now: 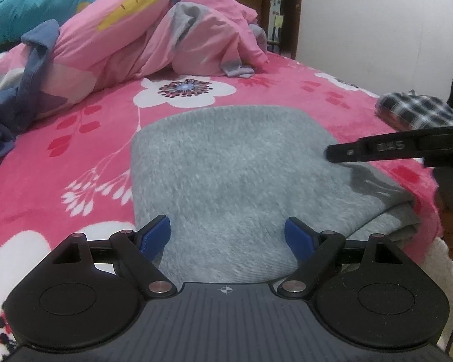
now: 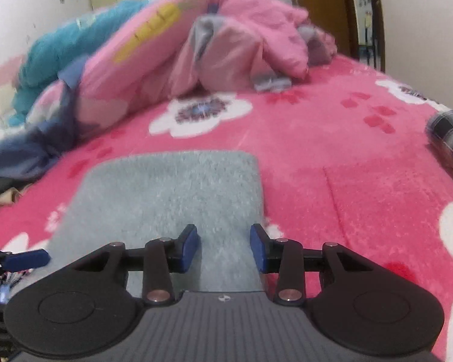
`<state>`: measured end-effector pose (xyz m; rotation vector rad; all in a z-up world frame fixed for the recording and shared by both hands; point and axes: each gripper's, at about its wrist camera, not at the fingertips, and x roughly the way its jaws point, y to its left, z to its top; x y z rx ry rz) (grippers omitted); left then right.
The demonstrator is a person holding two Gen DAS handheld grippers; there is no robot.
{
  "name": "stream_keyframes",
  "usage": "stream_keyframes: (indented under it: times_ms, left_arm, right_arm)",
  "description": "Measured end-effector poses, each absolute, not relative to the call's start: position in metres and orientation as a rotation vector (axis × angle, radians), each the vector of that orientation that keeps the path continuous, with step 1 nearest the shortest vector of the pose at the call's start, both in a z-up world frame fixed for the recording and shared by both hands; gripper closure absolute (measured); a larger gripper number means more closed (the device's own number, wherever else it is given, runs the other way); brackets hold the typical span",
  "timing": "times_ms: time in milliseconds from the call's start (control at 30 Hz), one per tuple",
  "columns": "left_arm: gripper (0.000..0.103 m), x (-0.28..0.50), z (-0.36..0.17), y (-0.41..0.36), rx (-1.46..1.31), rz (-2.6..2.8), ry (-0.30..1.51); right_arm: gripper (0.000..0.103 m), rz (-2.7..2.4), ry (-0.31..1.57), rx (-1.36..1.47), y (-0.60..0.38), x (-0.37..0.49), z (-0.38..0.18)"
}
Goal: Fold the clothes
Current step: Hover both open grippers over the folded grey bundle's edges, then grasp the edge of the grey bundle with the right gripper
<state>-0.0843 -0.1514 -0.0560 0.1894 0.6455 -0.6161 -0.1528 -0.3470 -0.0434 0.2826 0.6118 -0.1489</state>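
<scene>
Fingers [image 1: 155, 235] hover over grey garment [image 1: 226, 175] on pink floral bedspread [image 1: 75, 157].

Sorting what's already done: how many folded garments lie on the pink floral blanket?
2. The folded grey fleece garment lies in the middle near the front edge; the folded black-and-white checked garment sits at the right edge. Others may hide in the rumpled bedding behind.

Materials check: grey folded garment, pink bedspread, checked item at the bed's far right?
Grey garment: looks like fleecy knit, probably sweatshirt cotton blend; matte, fuzzy nap, smoother ribbed-looking layer at the right edge.
Pink bedspread: seems plush synthetic fleece; short pile, slight sheen, printed white flowers.
Checked item: likely thin woven cloth, flat black-and-white check; too small to tell the fibre.
</scene>
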Motion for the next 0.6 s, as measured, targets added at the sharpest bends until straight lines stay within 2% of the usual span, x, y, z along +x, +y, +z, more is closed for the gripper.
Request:
stream_keyframes:
  times_ms: [267, 467, 600]
  left_arm:
    - [0.017, -0.087, -0.055, -0.155, 0.206, -0.587, 0.644]
    - [0.015, -0.086, -0.056, -0.156, 0.209, -0.579, 0.649]
    - [0.014, -0.084, -0.056, -0.15, 0.178, -0.6, 0.64]
  right_arm:
    - [0.062, -0.074, 0.43, 0.316, -0.326, -0.216, -0.015]
    - [0.061, -0.081, 0.473, 0.209, -0.305, -0.224, -0.059]
    - [0.06, -0.095, 0.441, 0.196, -0.302, -0.225, -0.059]
